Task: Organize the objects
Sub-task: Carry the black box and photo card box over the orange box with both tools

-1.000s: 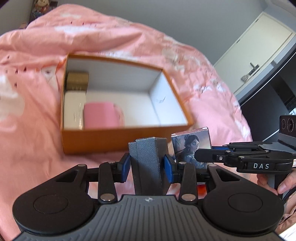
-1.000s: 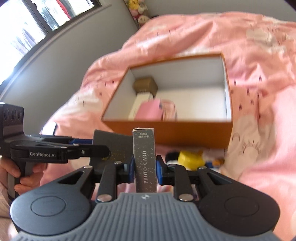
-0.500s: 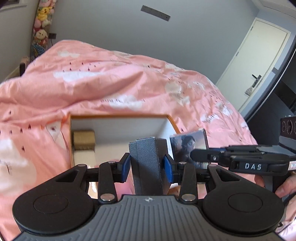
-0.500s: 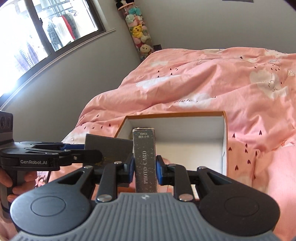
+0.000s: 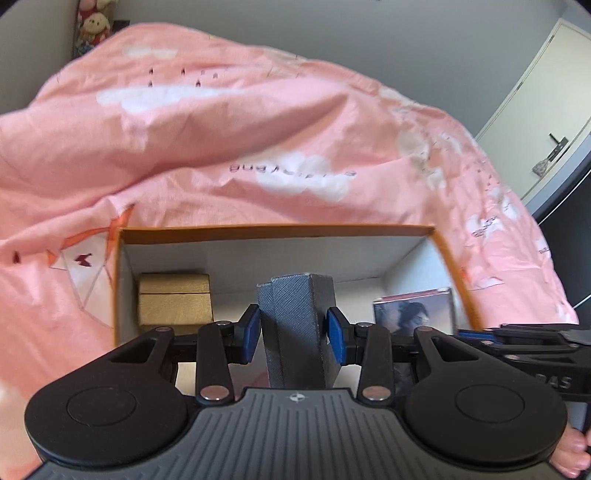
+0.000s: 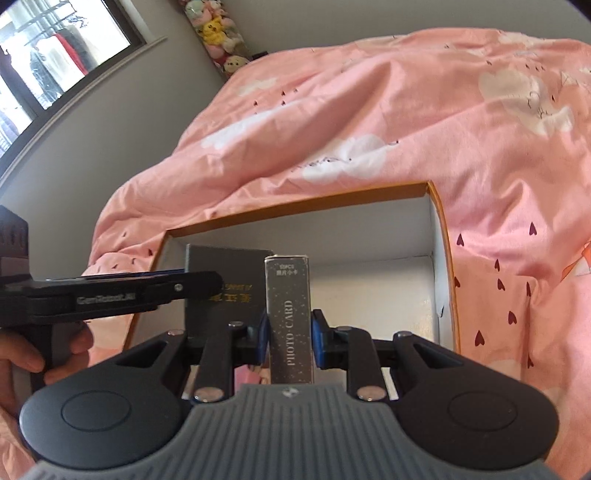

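Note:
An open orange box with white inside [image 5: 280, 230] [image 6: 439, 258] lies on the pink bed. My left gripper [image 5: 293, 334] is shut on a grey textured box [image 5: 295, 325], held upright over the orange box's near part. My right gripper [image 6: 290, 338] is shut on a dark photo card box [image 6: 290, 317], also upright over the orange box. In the left wrist view the photo card box's picture face [image 5: 413, 310] shows at the right. In the right wrist view the grey box [image 6: 225, 280] shows at the left. A gold box [image 5: 173, 302] sits in the far left corner.
A pink item [image 6: 251, 374] lies low in the orange box behind my right gripper. The pink duvet [image 5: 258, 129] surrounds the box and rises behind it. Plush toys [image 6: 218, 29] stand by the wall, a window [image 6: 44, 62] at left, a door [image 5: 546, 110] at right.
Both grippers have moved forward and down toward the orange box with their loads. The box now fills more of each view, and both held boxes are over its inside.

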{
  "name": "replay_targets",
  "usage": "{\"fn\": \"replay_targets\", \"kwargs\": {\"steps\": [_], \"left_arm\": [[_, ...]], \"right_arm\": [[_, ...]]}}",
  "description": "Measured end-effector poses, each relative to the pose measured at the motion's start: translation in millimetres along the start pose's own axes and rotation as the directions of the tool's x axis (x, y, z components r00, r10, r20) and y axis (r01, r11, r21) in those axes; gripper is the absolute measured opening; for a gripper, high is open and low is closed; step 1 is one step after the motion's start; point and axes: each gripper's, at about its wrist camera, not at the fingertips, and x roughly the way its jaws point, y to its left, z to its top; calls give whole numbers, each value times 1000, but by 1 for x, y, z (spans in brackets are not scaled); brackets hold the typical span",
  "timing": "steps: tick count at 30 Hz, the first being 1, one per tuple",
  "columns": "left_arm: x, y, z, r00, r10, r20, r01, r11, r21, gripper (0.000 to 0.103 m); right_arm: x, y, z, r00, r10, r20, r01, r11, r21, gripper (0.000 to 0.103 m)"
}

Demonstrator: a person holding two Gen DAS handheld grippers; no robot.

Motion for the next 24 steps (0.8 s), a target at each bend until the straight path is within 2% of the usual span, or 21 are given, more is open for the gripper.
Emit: {"fn": "replay_targets", "kwargs": {"steps": [7,14,20,24], "left_arm": [[41,4,4,998,32,-54,-29,998,55,44],[45,7,11,996,27,-81,-22,998,62,45],[48,2,13,990,111,-82,-101,989,112,46],[47,-1,12,991,119,-67,-108,984,140,52]], "right_arm": [[32,-14,11,999,-12,-40,13,1000,26,25],[53,-14,14,997,-32,-72,35,999,41,25],[64,-12,17,995,-57,-83,60,998,35,25],[68,-13,17,994,-61,-89,64,997,34,24]]}}
